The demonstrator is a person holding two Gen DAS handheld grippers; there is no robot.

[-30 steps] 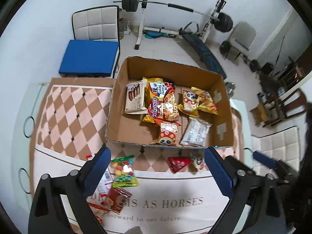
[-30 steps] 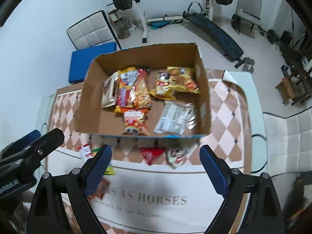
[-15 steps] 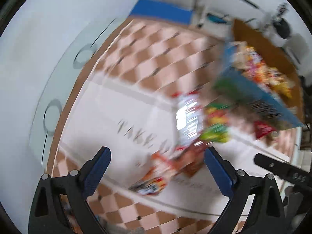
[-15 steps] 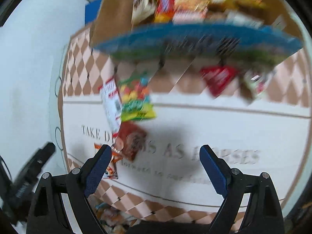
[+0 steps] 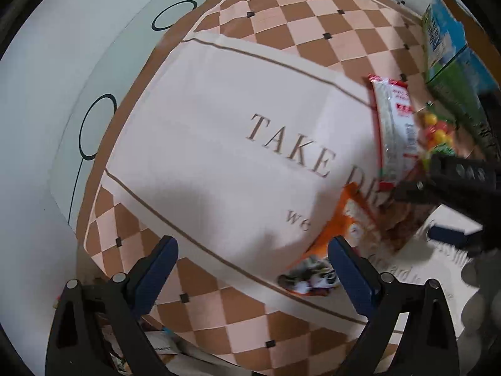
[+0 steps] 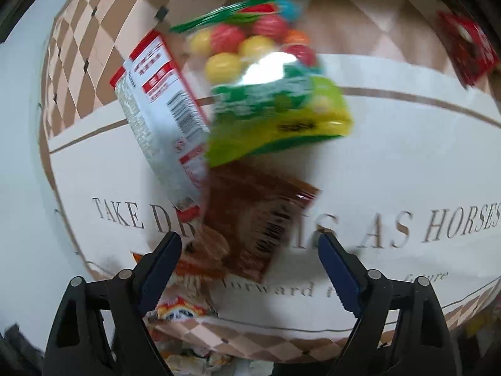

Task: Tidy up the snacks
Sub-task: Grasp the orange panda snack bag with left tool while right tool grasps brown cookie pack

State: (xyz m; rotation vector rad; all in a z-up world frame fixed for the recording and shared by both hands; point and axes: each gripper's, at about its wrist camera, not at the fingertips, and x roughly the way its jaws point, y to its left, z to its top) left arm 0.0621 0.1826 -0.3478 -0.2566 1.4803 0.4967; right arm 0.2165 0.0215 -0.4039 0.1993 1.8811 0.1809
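Directly ahead of the right claw [image 6: 249, 263], whose jaws stand apart and empty, the brown packet [image 6: 260, 216] lies on the surface [image 6: 407, 163] pointing up-right, nearer this claw than the likewise spread left claw [image 5: 252, 266].

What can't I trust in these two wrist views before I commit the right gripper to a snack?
- Brown packet, right wrist view: motion blur, label unreadable.
- Orange packet, left wrist view: the left gripper's finger covers its lower end.
- Cardboard box, left wrist view: cut off by the frame edge, contents unseen.
- Gumball bag, left wrist view: mostly behind the right gripper.
- Red packet, right wrist view: at the rim, blurred.
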